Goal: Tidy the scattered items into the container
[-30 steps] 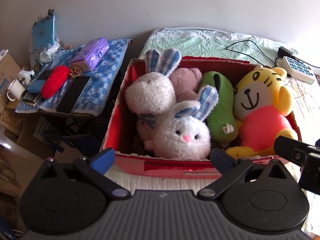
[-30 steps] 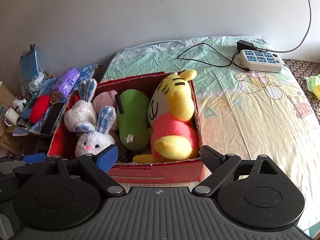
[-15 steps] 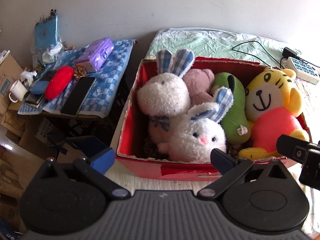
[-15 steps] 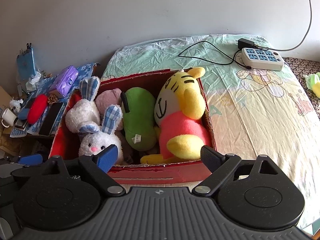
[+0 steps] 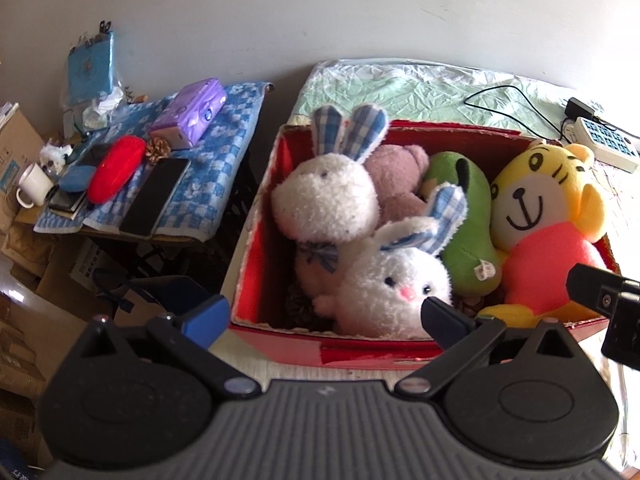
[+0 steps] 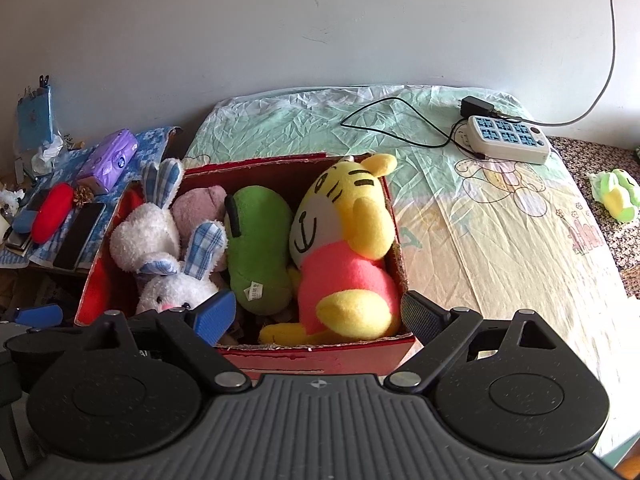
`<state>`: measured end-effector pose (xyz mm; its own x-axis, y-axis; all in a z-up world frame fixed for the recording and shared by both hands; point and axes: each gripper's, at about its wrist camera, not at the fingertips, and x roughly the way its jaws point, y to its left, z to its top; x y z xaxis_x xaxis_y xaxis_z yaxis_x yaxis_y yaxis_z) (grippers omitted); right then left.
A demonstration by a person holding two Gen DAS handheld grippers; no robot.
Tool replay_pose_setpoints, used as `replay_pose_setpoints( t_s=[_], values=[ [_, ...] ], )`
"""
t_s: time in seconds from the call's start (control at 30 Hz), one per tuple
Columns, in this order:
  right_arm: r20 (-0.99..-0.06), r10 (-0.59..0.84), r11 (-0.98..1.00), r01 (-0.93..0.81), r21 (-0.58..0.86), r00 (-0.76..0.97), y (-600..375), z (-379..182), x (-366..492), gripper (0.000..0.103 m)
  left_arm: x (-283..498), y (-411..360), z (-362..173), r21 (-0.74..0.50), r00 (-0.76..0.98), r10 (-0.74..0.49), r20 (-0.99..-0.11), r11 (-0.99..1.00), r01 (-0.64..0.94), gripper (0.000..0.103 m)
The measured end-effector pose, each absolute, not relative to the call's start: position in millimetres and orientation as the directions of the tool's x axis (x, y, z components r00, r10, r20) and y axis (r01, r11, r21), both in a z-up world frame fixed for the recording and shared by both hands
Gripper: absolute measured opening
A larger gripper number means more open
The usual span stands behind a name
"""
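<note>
A red cardboard box (image 5: 360, 352) (image 6: 320, 356) stands on the bed, packed with plush toys. Inside are two white rabbits with blue checked ears (image 5: 396, 288) (image 6: 144, 236), a pink plush (image 5: 396, 176), a green plush (image 5: 464, 232) (image 6: 260, 244) and a yellow tiger in a pink shirt (image 5: 540, 216) (image 6: 340, 248). My left gripper (image 5: 324, 314) hovers open just in front of the box's near wall, nothing between its fingers. My right gripper (image 6: 318, 314) is also open and empty, over the box's front edge. A small green and yellow toy (image 6: 616, 196) lies on the bed's far right.
A white power strip (image 6: 508, 142) with a black cable lies on the bedsheet (image 6: 480, 240) behind the box. Left of the bed, a side table with a blue checked cloth (image 5: 224, 148) holds a purple tissue pack (image 5: 192, 116), a red pouch (image 5: 116, 168), a phone and a mug.
Both views have slid left and slightly back, so the box now sits further right in each frame. Both grippers stay open and the toys in the box have not moved.
</note>
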<state>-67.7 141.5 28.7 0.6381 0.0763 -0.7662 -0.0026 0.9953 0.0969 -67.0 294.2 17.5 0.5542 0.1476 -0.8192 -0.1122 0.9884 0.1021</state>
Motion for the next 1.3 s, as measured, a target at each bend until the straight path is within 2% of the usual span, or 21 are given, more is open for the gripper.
replay_pose_setpoints(
  t_s=[0.3,0.53,1.3],
  values=[
    [-0.755,-0.022,0.986,0.141,0.093,0.655,92,30,-71,0.092,-63,242,18,0.099,0.57,0.08,-0.818,0.995,0.003,0.101],
    [-0.76,-0.044,0.984,0.161,0.08,0.649,68,28,-74,0.092,-60,215,18,0.109,0.571,0.078,-0.817,0.994,0.021,0.101],
    [-0.766,0.198,0.979,-0.166,0.12,0.612,85,25,-59,0.092,-91,235,12,0.148,0.484,0.29,-0.826,0.939,-0.31,0.101]
  ],
)
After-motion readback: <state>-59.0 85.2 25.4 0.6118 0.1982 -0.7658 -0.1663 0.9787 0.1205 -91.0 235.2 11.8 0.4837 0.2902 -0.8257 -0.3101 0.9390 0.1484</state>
